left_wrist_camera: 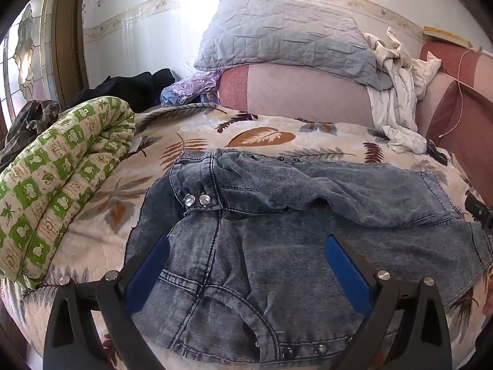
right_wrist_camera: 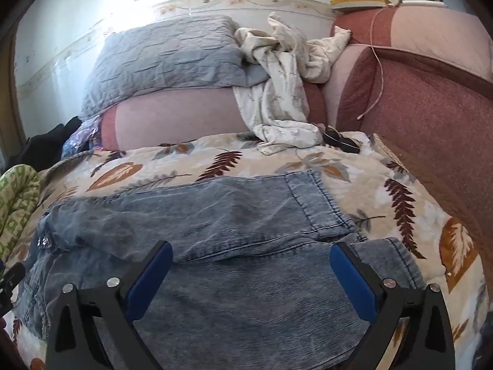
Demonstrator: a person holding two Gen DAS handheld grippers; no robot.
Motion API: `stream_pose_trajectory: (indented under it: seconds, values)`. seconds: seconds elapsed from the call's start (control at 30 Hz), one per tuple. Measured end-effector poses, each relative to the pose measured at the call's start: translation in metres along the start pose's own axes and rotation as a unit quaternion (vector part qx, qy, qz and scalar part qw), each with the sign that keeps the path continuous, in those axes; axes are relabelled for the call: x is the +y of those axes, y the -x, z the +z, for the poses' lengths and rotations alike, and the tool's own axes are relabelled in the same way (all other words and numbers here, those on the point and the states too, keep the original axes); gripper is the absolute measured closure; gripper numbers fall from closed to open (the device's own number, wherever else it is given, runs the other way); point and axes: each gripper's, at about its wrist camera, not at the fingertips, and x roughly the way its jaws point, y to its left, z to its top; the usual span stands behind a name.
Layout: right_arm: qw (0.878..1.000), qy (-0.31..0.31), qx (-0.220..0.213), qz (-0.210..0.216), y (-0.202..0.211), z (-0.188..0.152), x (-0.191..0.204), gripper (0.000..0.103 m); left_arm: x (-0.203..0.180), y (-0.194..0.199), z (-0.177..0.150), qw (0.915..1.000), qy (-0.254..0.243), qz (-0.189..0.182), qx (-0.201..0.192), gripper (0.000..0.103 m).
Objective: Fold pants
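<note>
Faded blue denim pants (left_wrist_camera: 277, 246) lie rumpled on a leaf-print bedspread (left_wrist_camera: 262, 135). Their waist, with two shiny studs (left_wrist_camera: 197, 199), is toward the left in the left wrist view. My left gripper (left_wrist_camera: 248, 240) hovers over the hip and pocket area, open, with nothing between its blue pads (left_wrist_camera: 148, 274). In the right wrist view the two legs (right_wrist_camera: 231, 215) run to the right, their cuffs (right_wrist_camera: 320, 203) staggered, the far leg overlapping the near one. My right gripper (right_wrist_camera: 251, 246) hangs open over the near leg, gripping no cloth.
A rolled green-and-cream quilt (left_wrist_camera: 61, 178) lies left of the pants. A grey pillow (left_wrist_camera: 277, 37), a crumpled white cloth (right_wrist_camera: 283, 92) and pink-red cushions (right_wrist_camera: 431, 117) line the back and right. A small black object (right_wrist_camera: 339, 140) sits near the white cloth. Dark clothes (left_wrist_camera: 129, 86) are piled at back left.
</note>
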Motion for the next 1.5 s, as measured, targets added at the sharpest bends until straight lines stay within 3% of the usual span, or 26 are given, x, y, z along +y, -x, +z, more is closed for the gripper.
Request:
stream_pose_trajectory:
  seconds: [0.23,0.93,1.0,1.07,1.1,1.23,1.5]
  values:
    - [1.0,-0.024,0.01,0.003,-0.01,0.0,-0.026,0.0,-0.008,-0.005,-0.002,0.9999,-0.011,0.003,0.006,0.003]
    - [1.0,-0.007,0.015,0.012,-0.006,-0.006,-0.008,0.0,-0.012,-0.005,-0.003,0.9999,-0.012,-0.003,0.008,0.003]
    - [0.999,-0.023,-0.01,0.024,-0.005,-0.007,-0.008,0.0,-0.011,-0.006,-0.003,0.9999,-0.012,-0.003,0.008,0.003]
    - [1.0,-0.018,0.001,0.019,-0.005,-0.007,-0.007,0.0,-0.012,-0.006,-0.003,0.9999,-0.012,-0.003,0.008,0.003]
    - [0.997,-0.045,-0.039,0.039,-0.005,-0.006,-0.007,0.0,-0.012,-0.006,-0.003,0.9999,-0.013,-0.002,0.008,0.003]
    - [1.0,-0.02,0.004,0.022,-0.006,-0.005,-0.007,0.0,-0.011,-0.007,-0.003,0.9999,-0.013,-0.002,0.01,0.003]
    - [0.999,-0.028,-0.012,0.029,-0.007,-0.007,-0.007,0.0,-0.011,-0.008,-0.004,0.9998,-0.013,-0.001,0.012,0.003]
